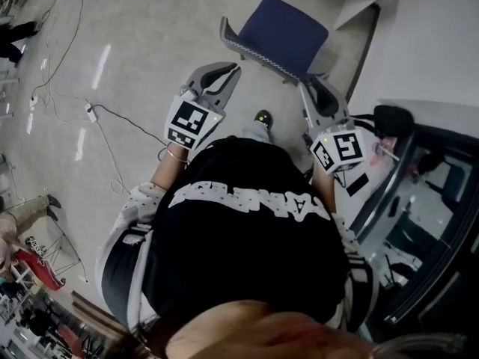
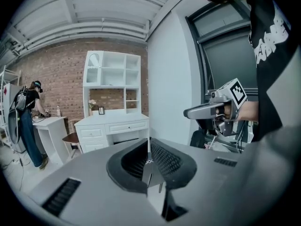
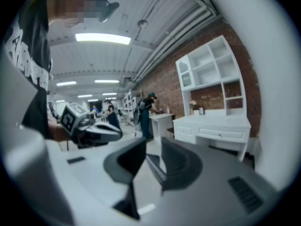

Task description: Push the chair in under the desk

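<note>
Chair with the blue seat [image 1: 288,22] stands on the floor [image 1: 142,58] just ahead of the person, its grey back rail nearest them and both tongs close behind it. Left tongs [image 2: 149,163] are pressed together with nothing between them, near the rail's left end. Right tongs [image 3: 151,160], near the rail's right end, stand partly apart and empty, with the white surface [image 3: 221,122] beyond them.

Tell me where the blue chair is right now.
In the head view the chair stands at top centre on the floor, just beyond the tips of the left gripper and the right gripper, which flank its near edge.
</note>
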Demonstrator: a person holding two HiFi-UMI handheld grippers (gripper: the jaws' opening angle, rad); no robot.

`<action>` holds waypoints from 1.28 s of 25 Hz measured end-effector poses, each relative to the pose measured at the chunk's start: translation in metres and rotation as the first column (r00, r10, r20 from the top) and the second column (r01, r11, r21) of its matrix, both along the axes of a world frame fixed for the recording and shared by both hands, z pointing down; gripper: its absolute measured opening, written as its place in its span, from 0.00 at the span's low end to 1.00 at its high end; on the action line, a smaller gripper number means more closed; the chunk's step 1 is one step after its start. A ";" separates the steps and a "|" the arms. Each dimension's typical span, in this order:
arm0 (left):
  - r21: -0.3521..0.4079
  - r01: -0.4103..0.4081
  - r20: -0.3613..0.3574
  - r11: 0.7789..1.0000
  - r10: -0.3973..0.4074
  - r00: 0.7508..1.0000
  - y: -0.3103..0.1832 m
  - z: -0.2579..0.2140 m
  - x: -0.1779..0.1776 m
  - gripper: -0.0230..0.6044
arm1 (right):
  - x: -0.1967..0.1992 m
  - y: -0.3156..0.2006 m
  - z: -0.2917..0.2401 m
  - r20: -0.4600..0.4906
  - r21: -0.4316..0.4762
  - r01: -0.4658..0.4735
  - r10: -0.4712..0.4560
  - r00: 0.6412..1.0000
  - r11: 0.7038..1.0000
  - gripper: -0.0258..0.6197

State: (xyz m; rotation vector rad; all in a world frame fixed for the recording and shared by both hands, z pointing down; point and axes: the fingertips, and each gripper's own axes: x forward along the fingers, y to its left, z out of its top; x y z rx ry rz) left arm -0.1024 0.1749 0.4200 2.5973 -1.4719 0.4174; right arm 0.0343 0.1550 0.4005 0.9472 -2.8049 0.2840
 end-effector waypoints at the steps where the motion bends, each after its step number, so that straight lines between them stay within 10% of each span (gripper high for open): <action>1: -0.010 0.001 0.006 1.000 -0.001 1.000 -0.004 0.004 0.001 0.10 | 0.000 -0.004 0.003 -0.015 0.002 0.006 -0.006 1.000 1.000 0.20; 9: -0.102 -0.035 0.143 0.994 0.050 0.988 -0.034 0.047 0.008 0.30 | 0.003 -0.019 0.061 -0.195 -0.073 0.084 -0.097 0.976 0.994 0.28; 16: -0.202 -0.080 0.347 0.976 0.148 0.926 -0.049 0.094 0.011 0.39 | 0.004 -0.028 0.101 -0.255 -0.155 0.121 -0.158 0.954 0.981 0.31; 32: -0.339 -0.264 0.617 0.903 0.425 0.662 -0.080 0.159 -0.007 0.41 | -0.010 -0.036 0.160 -0.563 -0.161 0.070 -0.150 0.813 0.984 0.34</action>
